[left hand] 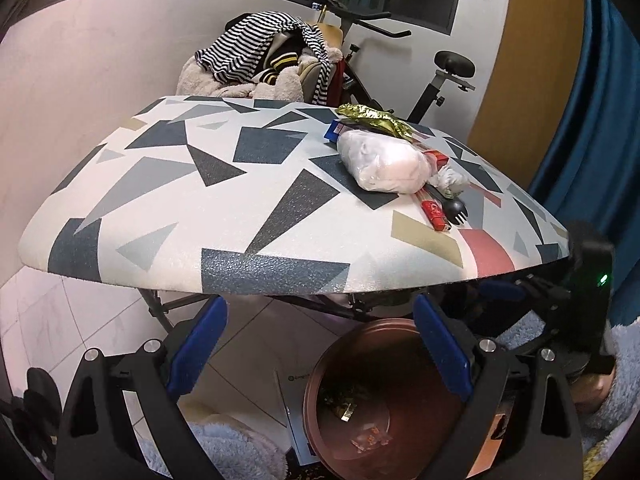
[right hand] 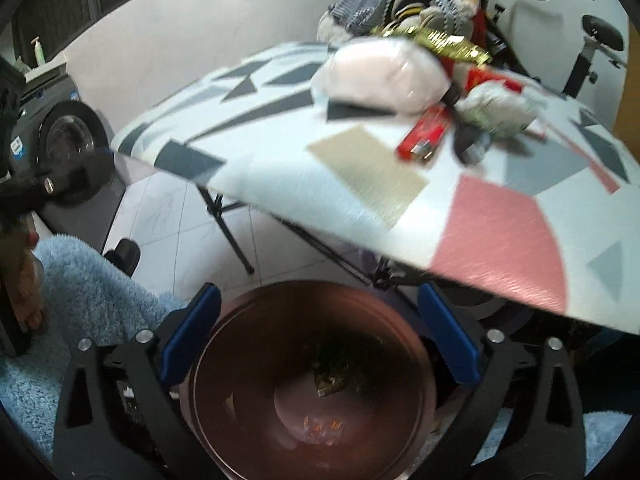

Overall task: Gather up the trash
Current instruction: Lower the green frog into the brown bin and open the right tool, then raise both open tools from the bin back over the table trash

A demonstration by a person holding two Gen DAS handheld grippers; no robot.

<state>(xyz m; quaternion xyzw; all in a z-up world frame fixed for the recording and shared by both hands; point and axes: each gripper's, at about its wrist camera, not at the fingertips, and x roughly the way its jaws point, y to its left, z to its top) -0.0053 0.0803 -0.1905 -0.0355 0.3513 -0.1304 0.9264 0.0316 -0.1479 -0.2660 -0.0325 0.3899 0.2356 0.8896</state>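
Trash lies in a heap on the patterned table (left hand: pixel 200 200): a white plastic bag (left hand: pixel 384 164), a gold wrapper (left hand: pixel 376 120), a red packet (left hand: pixel 434 210), a black spork (left hand: pixel 456 210) and a crumpled tissue (left hand: pixel 452 178). Below the table's edge stands a copper-brown bin (left hand: pixel 360 344) with a few scraps at its bottom. My left gripper (left hand: pixel 319 312) is open and empty, hanging in front of the table edge above the bin. My right gripper (right hand: pixel 319 296) is open and empty directly over the bin (right hand: pixel 248 352). The white bag (right hand: pixel 380 76) and red packet (right hand: pixel 424 132) lie beyond it on the table.
An exercise bike (left hand: pixel 440 80) and a chair piled with striped clothes (left hand: pixel 256 52) stand behind the table. A washing machine (right hand: pixel 64 140) is at the left, a blue curtain (left hand: pixel 592 120) at the right. Fluffy blue sleeves (right hand: pixel 92 288) flank the bin, and folding table legs (right hand: pixel 232 232) stand nearby.
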